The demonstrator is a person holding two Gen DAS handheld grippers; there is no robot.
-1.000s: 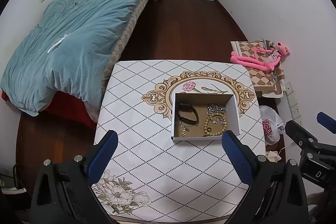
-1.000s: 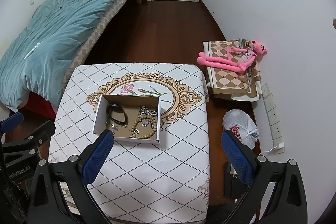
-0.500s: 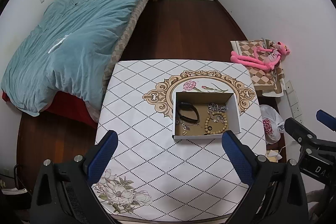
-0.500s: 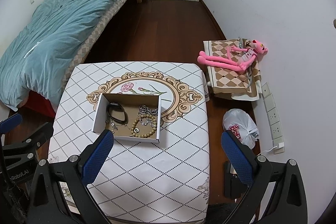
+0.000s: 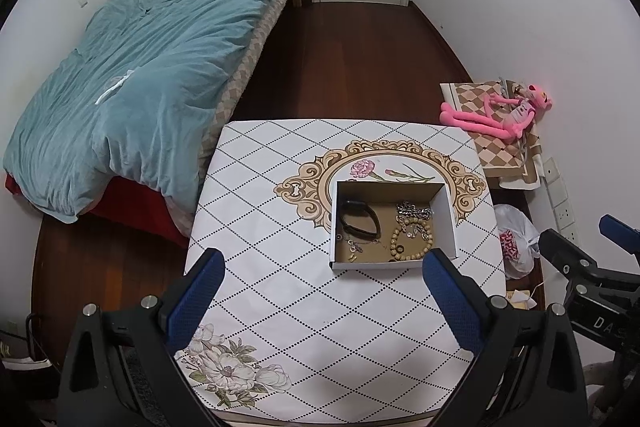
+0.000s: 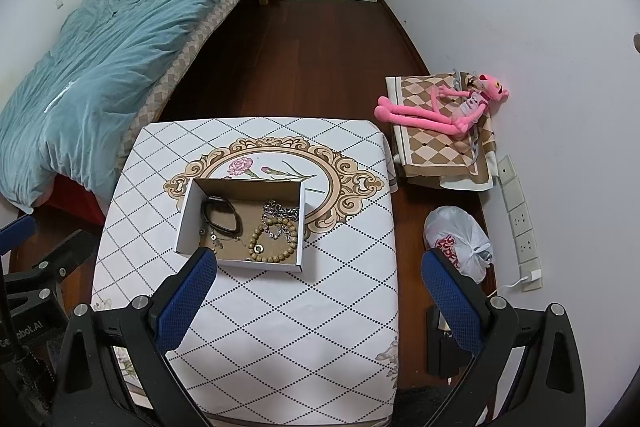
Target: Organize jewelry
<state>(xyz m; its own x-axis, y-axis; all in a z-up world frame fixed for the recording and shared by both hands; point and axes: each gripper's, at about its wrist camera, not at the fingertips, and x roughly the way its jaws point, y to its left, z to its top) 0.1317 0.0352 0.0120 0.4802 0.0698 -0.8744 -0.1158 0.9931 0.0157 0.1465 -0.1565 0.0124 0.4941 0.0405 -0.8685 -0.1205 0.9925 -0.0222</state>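
Jaws wide apart on both, nothing held. Left gripper and right gripper both hang above the near part of the worktop, clear of everything. White box sits on the worktop over the gold medallion print, open top. Inside it: black band at left, silver chain at the far right, wooden bead bracelet at the near right, small thin pieces near the front left, too small to identify. Bed with blue duvet at left, pink plush toy by the right wall.
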